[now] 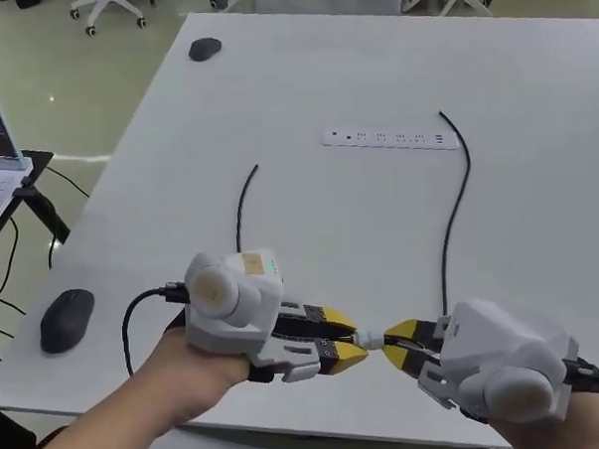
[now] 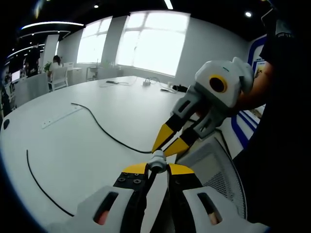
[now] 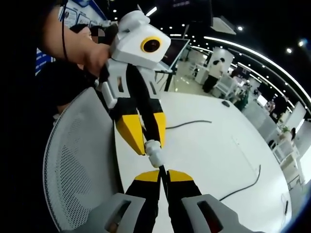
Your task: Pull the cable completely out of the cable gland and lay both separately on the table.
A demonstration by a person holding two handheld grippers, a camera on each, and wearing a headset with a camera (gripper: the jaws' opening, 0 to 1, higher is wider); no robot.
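White plastic, small and round: the cable gland (image 1: 370, 336), held at the near edge of the broad white table (image 1: 303, 75), between two sets of yellow-tipped jaws. Clenched on the gland from the left by the left gripper (image 1: 356, 339), white-bodied, in the person's left hand. Met tip to tip from the right by the right gripper (image 1: 389, 340), jaws pinched tight on the thin black cable (image 1: 457, 200) just beside the gland.

Cable end seated in the gland, not yet pulled free. Rest of the cable lying on the table, running from the near edge by the right gripper toward the far edge and ending close to the right end of a long white power strip (image 1: 390, 138).

Left of that, well apart: a shorter black cable (image 1: 244, 202), loose on the table. Near the far left corner, a black computer mouse (image 1: 204, 49). By the left edge, toward the near corner, a second dark mouse (image 1: 67, 319).
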